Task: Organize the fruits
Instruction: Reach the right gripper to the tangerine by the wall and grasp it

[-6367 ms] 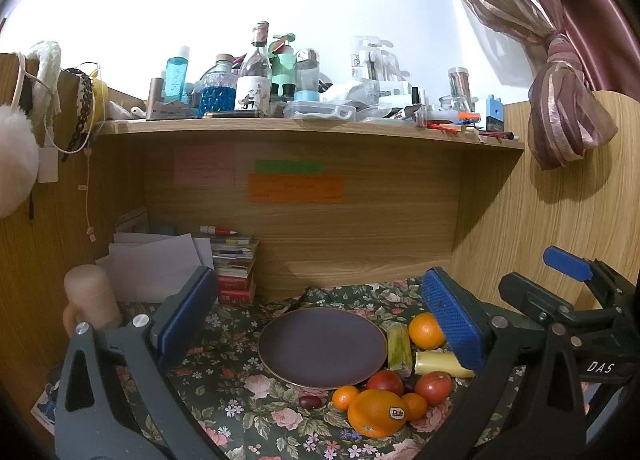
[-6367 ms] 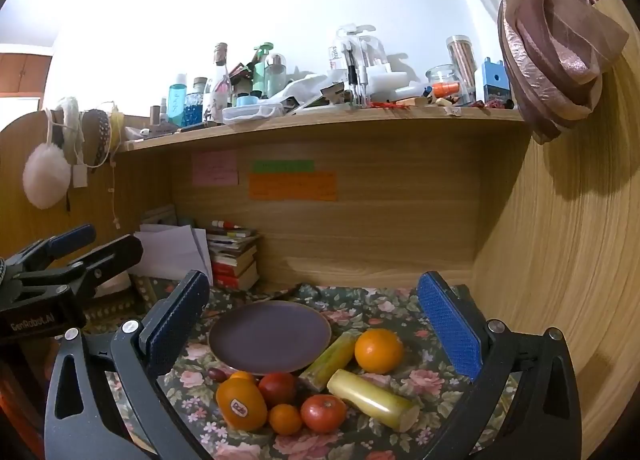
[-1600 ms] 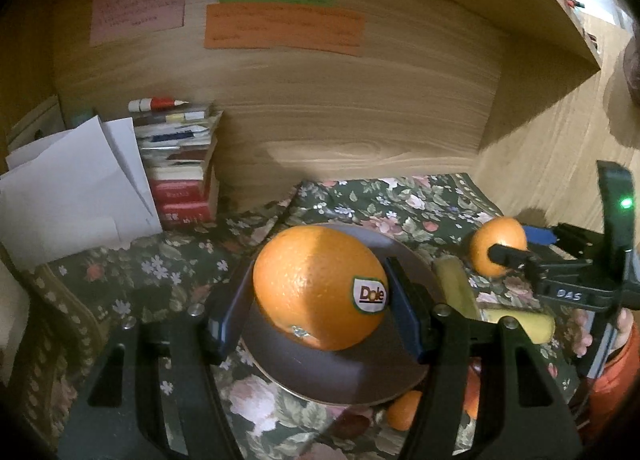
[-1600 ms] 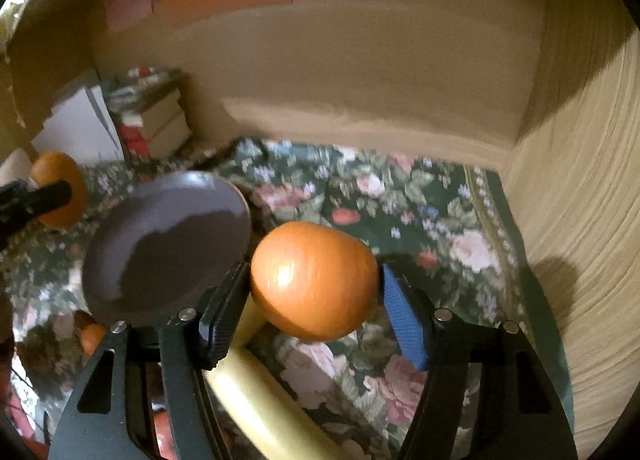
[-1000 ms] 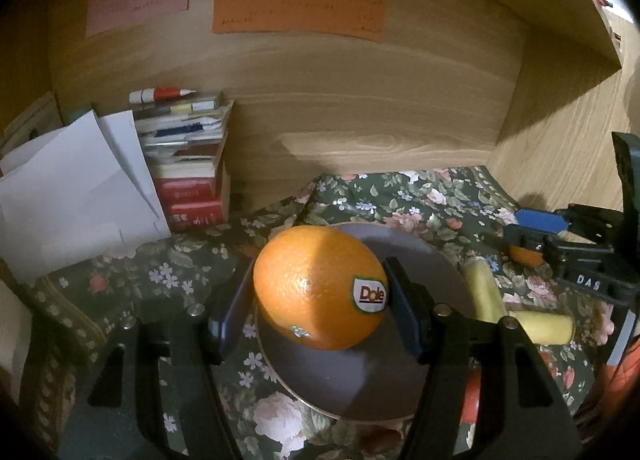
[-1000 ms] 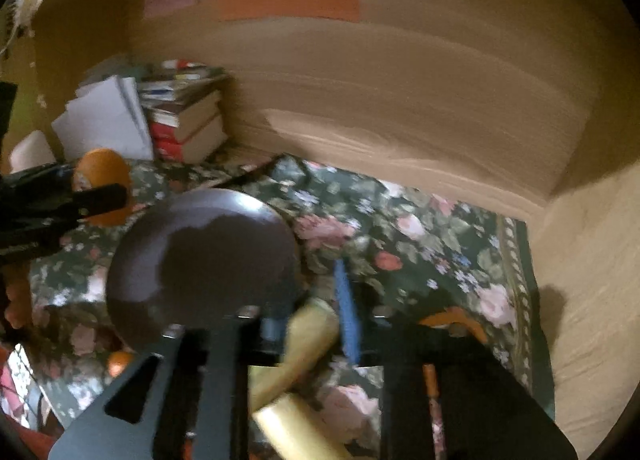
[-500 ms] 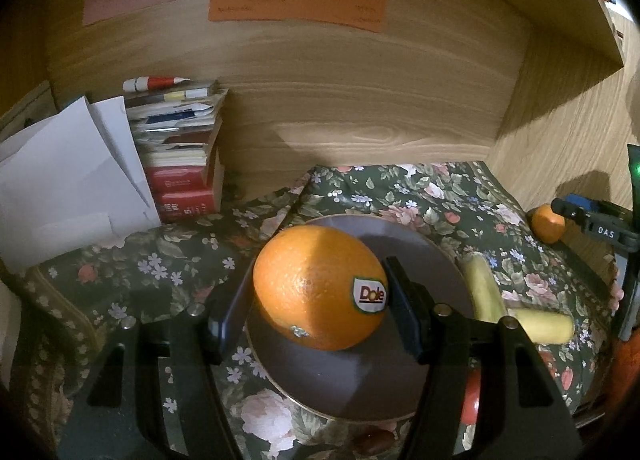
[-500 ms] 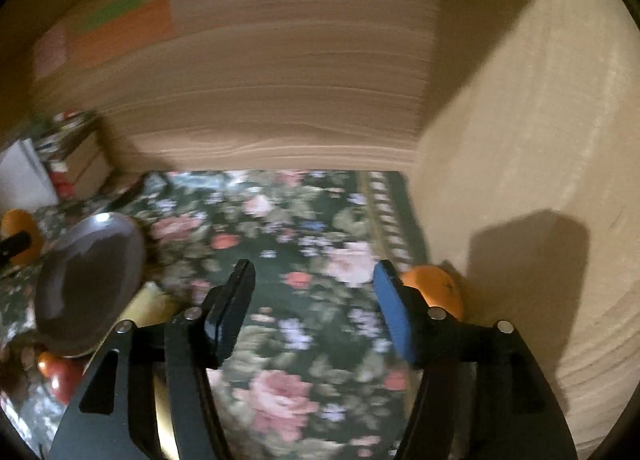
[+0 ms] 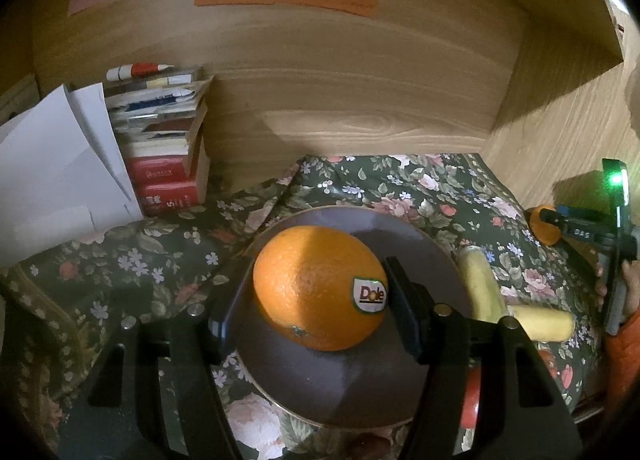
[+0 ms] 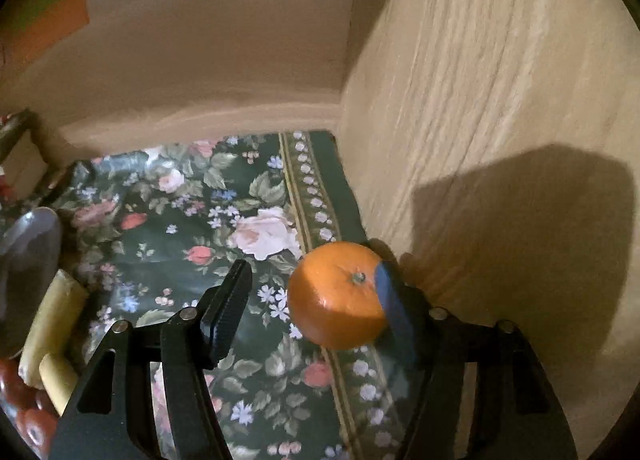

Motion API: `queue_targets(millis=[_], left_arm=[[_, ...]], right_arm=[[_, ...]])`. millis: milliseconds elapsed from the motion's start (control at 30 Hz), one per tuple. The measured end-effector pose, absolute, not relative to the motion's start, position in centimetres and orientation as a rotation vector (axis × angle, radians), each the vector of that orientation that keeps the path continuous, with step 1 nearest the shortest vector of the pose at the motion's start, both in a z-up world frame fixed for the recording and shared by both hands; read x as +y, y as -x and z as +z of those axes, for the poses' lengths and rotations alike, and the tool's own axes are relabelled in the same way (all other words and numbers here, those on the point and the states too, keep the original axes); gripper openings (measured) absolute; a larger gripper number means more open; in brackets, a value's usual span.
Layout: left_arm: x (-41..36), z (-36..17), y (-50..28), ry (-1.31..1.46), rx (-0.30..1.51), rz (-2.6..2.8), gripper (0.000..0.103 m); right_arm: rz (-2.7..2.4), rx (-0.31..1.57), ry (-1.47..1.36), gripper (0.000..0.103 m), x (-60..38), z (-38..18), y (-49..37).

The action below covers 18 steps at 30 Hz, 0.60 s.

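My left gripper (image 9: 308,316) is shut on a large orange with a Dole sticker (image 9: 316,288) and holds it over the dark round plate (image 9: 360,384). My right gripper (image 10: 312,308) is open near the right wooden wall. A smaller orange (image 10: 334,296) sits on the floral cloth between its jaws, against the right blue pad (image 10: 390,300) and apart from the left one. In the left wrist view the same small orange (image 9: 542,224) and the right gripper (image 9: 580,226) show at the far right.
Two yellow-green cylindrical pieces (image 9: 482,284) (image 9: 544,322) lie right of the plate, with red fruits (image 10: 24,416) near them. A book stack (image 9: 168,148) and white papers (image 9: 56,164) stand at the back left. Wooden walls close the back and right.
The right gripper has swung to the right wall; the small orange it held lies on the cloth between its open jaws. The left gripper holds the large orange almost still over the plate.
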<state>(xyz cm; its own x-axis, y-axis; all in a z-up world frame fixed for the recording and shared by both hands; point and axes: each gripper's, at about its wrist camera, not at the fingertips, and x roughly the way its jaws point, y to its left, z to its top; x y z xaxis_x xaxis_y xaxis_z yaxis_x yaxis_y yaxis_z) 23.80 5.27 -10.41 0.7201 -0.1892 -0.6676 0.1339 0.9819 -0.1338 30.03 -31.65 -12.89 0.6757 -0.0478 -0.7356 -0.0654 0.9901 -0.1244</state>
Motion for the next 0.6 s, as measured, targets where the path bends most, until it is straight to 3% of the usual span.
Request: queue_targets(millis=[267,333,400,433,600], left_arm=[[5.5,-11.2,-24.5,0.088,0.768,-0.186,0.063],[5.4,-11.4,-24.7,0.092,0.775,-0.192,0.063],[5.3,-11.6,-24.9,0.093,0.780,-0.196,0.063],[5.3,-11.7,-25.0,0.094,0.783,-0.199,0.063],[5.2,-12.0,-25.1,0.097,0.791,-0.207,0.063]], right_arm=[[0.044,0.842,0.229,0.077,-30.0,-13.4,-29.6],[0.134,0.843,0.204,0.071,-29.9,-12.4,-28.4],[0.240,0.875,0.130,0.052,-30.0,-11.7,-27.6],[0.235,0.877,0.111,0.050,-30.2,-11.3,-27.3],[0.077,0.875,0.125,0.053,-32.1,-12.0,-28.2]])
